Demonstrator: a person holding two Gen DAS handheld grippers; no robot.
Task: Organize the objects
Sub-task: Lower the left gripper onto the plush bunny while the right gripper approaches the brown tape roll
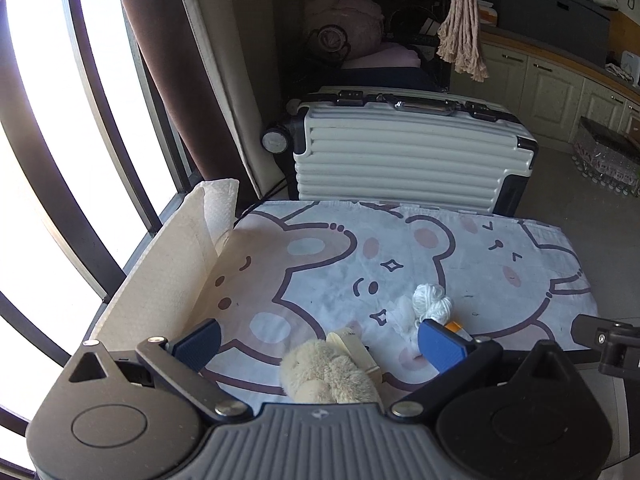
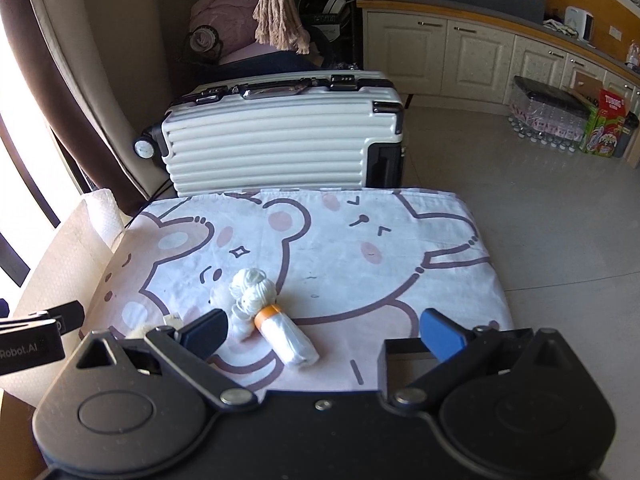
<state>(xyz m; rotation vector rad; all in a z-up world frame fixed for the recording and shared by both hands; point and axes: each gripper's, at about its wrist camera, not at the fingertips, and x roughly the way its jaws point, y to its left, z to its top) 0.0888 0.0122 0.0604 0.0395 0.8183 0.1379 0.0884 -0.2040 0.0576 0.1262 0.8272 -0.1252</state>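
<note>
Room: a tiled floor with cream cabinet doors under a dark counter at 1 o'clock, and a bright window with dark bars at 9 o'clock of the left wrist view.
Surface: a table under a pale cloth printed with pink and white cartoon bears, its far edge at 12 o'clock.
Behind the table: a white ribbed hard-shell suitcase with black corners lies on its side, just beyond the cloth's far edge; a beige rope tassel hangs above it.
Left edge: a white dimpled paper sheet stands up along the cloth at 9 to 10 o'clock.
Left gripper: blue-padded fingers spread wide apart, grasping nothing.
Plush: a cream fluffy toy lies between the left fingers at 6 o'clock, touching a pale flat stick-like piece; what that piece is cannot be told.
Right gripper: fingers likewise spread wide, empty.
Yarn: a small white ball of yarn sits near the middle of the cloth, at 11 o'clock of the right gripper.
Roll: a white roll of thin plastic bags with an orange core lies tilted just in front of the yarn, touching it, beside the right gripper's left finger.
Crumpled piece: a white wad rests just left of the yarn.
Floor: a shrink-wrapped pack of bottles and a colourful carton at 2 o'clock.
</note>
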